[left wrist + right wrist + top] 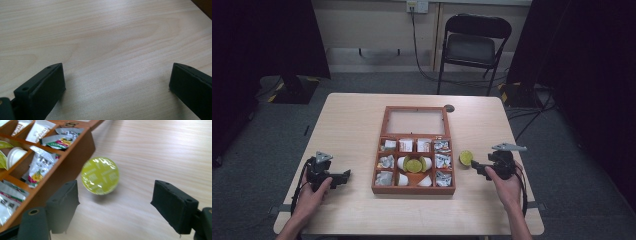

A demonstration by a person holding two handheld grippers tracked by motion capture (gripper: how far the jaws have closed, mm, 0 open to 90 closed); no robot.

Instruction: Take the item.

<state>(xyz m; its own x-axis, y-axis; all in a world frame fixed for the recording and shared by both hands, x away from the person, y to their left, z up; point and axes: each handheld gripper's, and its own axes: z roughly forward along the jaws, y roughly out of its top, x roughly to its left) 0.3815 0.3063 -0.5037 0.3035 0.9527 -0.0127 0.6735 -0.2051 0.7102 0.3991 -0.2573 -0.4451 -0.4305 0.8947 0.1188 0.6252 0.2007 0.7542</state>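
Observation:
A wooden compartment box (414, 189) with its glass lid folded back lies in the middle of the table. It holds tea sachets (441, 161), white capsules and a green-lidded capsule (414, 164) in its centre cell. A second green-lidded capsule (466, 158) (100, 175) lies on the table just right of the box. My right gripper (477, 166) (115, 202) is open, a little short of that capsule, with nothing between its jaws. My left gripper (345, 176) (117, 85) is open over bare wood, left of the box.
The box wall (72, 157) stands close to the right gripper's left jaw. The light wooden table (352, 130) has bare room on both sides of the box. A black folding chair (472, 47) stands beyond the far edge.

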